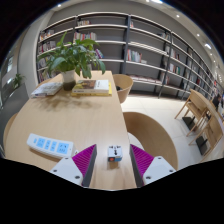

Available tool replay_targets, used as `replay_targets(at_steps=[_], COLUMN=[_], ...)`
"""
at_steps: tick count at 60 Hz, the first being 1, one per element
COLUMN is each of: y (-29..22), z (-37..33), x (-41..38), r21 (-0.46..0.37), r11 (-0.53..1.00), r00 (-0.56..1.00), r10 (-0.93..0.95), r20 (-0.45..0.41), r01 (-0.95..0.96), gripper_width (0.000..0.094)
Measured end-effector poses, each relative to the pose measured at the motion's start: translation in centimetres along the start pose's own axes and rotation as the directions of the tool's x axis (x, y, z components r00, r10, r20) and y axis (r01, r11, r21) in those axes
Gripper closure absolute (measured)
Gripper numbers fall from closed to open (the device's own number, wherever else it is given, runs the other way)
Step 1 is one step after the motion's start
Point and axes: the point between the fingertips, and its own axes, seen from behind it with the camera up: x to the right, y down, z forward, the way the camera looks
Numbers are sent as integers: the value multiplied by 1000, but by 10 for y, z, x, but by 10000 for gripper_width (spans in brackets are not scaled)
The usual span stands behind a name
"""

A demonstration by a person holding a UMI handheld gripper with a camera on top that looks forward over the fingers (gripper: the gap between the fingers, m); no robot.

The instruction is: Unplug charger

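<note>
A small white charger block (114, 152) with a dark spot and bluish marks on top rests on the light wooden table (90, 120). It stands between my gripper's (112, 160) two fingers, with a gap on either side. The fingers (84, 159) with their magenta pads are open around it and do not press on it. A white power strip (50, 146) with several sockets lies on the table to the left of the fingers.
A potted green plant (72, 58) stands at the table's far end beside papers (47, 89) and a book (93, 86). A chair (122, 86) sits beyond the table. Bookshelves (140, 45) line the back wall. Another desk with chairs (200, 115) is at the right.
</note>
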Motion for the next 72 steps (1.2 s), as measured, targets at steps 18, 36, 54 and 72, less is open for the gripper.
replay_targets(at_steps=[18,36,54,72], y=[-92,-32,14,18], z=[-157,-260,-305,-318], x=[-44,-101,-126,-138], r21=[223,203,176,176], r11=[973,979,984,984], r00=[998,996,996,994], r10=[-65,-44,-14,-21], r20=[17,77,90,111], r01=[60,27,-2,1], gripper_width=[152,150,156,155])
